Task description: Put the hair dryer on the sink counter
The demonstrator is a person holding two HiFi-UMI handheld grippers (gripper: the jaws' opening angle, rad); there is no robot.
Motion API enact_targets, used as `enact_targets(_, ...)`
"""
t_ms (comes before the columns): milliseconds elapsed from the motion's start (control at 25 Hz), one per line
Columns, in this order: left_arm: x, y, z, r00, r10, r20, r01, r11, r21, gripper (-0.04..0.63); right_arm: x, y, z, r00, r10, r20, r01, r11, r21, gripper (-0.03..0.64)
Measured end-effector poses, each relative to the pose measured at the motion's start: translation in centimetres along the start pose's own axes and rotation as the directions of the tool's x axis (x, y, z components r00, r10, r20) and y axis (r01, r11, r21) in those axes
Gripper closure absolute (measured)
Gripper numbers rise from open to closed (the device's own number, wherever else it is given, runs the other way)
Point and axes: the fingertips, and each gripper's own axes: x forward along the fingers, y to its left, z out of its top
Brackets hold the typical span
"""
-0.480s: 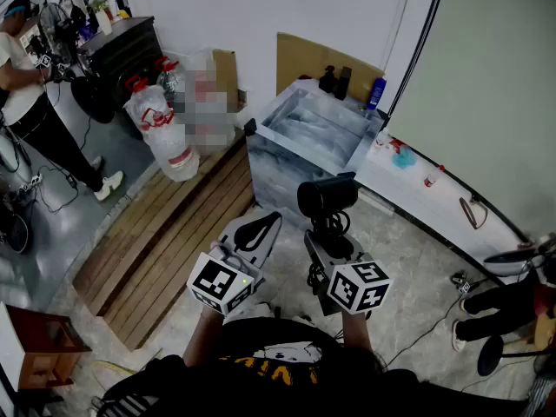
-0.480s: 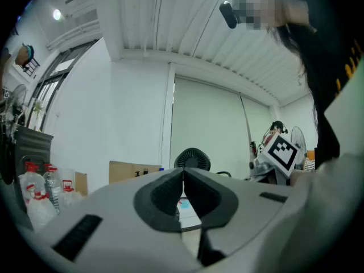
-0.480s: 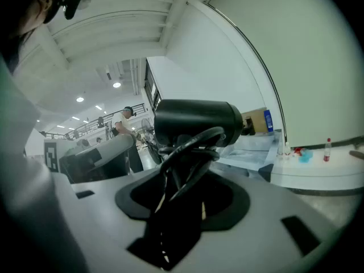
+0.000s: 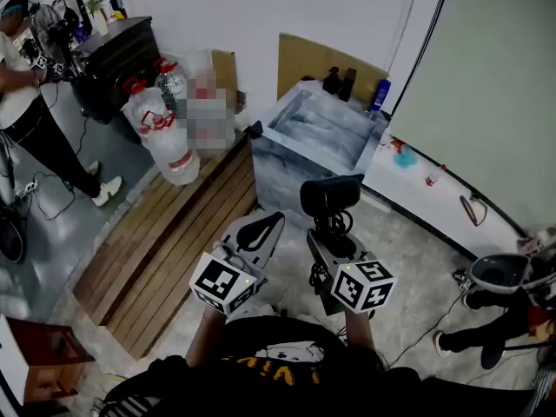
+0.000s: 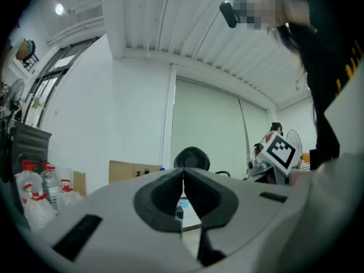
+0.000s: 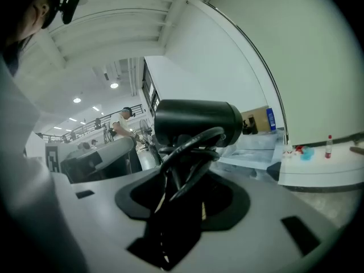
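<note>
Half the job at most is done: I am holding the hair dryer at frame centre, its handle pinched in the right gripper, short of the sink counter above it, the left gripper riding pressed together and empty, while only the right gripper view is showing the cord, seemingly coiled round the handle.

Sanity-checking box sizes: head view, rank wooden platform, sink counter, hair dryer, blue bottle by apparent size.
Largest to smallest:
wooden platform
sink counter
hair dryer, nearer the camera so it looks bigger
blue bottle
</note>
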Motion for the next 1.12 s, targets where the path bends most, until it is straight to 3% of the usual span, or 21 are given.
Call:
enact_targets(240,-1.9,1.5,-0.1,1.0,-0.028,0.001,0.028,1.0,-0.01,0.588,1.0,1.5,-0.3,1.0,-0.031,0.002,0.031,1.0,0.001,0.433)
enact_targets(680,-1.0,5.0,-1.9,1.0,0.023,-0.019,-0.024,0.999,-0.039,0.588,4.2,-0.6,0.0,1.0,-0.025,-0.016,0.026,0.999,0.03,0.433)
enact_targets(1120,8.8,12.3,-2.8,0.997,0.062,-0.054,-0.063,0.998,-0.025,0.588,13.3,-7.8,5.0,0.999,0.033,-0.033,-0.031,0.998,0.051,0.433)
